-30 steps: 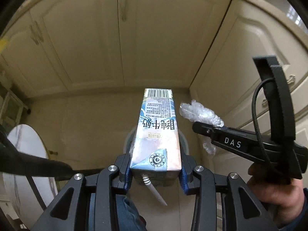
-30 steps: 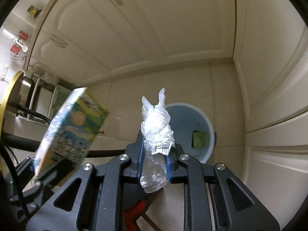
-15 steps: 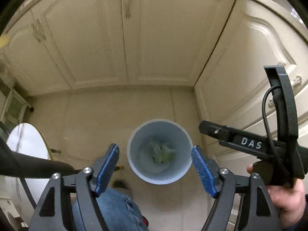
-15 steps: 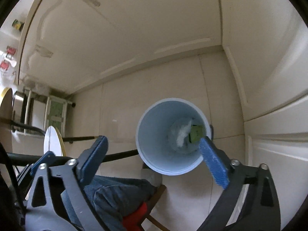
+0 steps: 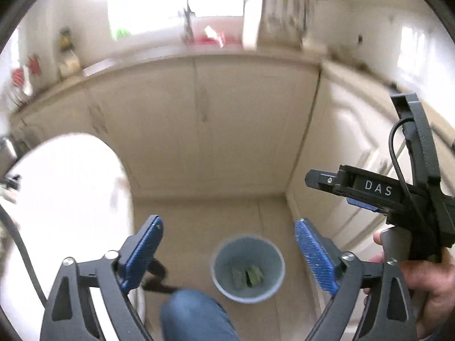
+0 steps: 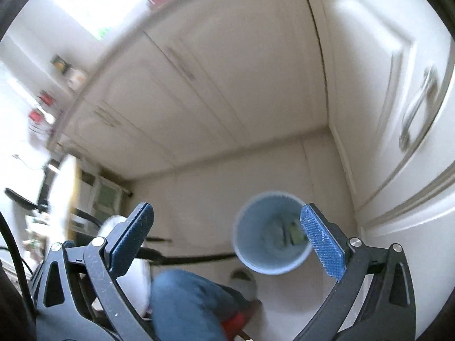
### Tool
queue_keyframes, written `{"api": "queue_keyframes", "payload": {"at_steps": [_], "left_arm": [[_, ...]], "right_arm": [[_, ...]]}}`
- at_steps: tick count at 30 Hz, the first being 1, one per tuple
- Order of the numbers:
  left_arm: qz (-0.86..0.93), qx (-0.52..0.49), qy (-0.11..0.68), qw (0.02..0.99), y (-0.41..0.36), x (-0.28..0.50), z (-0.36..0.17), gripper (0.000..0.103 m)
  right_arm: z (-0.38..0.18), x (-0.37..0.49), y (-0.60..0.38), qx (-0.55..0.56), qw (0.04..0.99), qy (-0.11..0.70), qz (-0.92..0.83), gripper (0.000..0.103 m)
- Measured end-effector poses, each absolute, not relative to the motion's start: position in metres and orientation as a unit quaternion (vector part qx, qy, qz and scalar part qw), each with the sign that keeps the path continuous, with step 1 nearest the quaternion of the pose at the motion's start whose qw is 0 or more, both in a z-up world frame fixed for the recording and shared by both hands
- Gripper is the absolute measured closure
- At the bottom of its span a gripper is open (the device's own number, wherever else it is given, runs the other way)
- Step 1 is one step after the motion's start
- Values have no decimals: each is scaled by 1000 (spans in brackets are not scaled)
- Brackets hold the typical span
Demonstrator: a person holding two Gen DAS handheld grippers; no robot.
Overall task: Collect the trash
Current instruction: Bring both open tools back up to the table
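- Above the pale blue bin (image 5: 248,267), the left gripper (image 5: 229,251) stands spread, its jaws just opened further, nothing between them.
- Right gripper (image 6: 227,236) likewise spread wide and empty above the bin.
- Trash (image 5: 246,276) lies at the bin's bottom.

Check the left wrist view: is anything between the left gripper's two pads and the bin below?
Nothing. In the left wrist view the left gripper stands open and empty, with only bare floor between its pads and the bin.

Cream cabinet doors (image 5: 241,119) wrap the corner, pale floor tiles (image 5: 199,216) below. A round white table (image 5: 65,199) sits left, a blue-jeaned knee (image 6: 184,304) low in front, blurred clutter on the counter (image 5: 170,54).
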State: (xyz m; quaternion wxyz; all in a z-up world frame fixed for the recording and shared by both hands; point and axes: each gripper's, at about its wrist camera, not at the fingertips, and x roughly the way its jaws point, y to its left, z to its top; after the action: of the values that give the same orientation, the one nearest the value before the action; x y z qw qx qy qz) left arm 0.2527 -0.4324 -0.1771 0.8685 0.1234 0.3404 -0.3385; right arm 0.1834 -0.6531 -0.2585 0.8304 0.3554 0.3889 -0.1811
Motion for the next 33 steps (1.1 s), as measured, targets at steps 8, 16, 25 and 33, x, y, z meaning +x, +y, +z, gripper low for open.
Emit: {"api": "queue_keyframes", "payload": {"at_steps": [8, 16, 25, 33], "left_arm": [[-263, 78, 271, 923, -330, 223, -134, 1], [-156, 24, 266, 951, -201, 190, -103, 1], [-48, -34, 254, 965, -110, 141, -76, 1], [19, -53, 258, 965, -95, 116, -70, 1]], "right_arm": [[-160, 206, -574, 290, 888, 334, -124, 0], [-102, 245, -446, 213, 923, 316, -48, 0], [-79, 272, -321, 101, 944, 313, 7, 0], [-74, 282, -284, 71, 947, 309, 49, 0]]}}
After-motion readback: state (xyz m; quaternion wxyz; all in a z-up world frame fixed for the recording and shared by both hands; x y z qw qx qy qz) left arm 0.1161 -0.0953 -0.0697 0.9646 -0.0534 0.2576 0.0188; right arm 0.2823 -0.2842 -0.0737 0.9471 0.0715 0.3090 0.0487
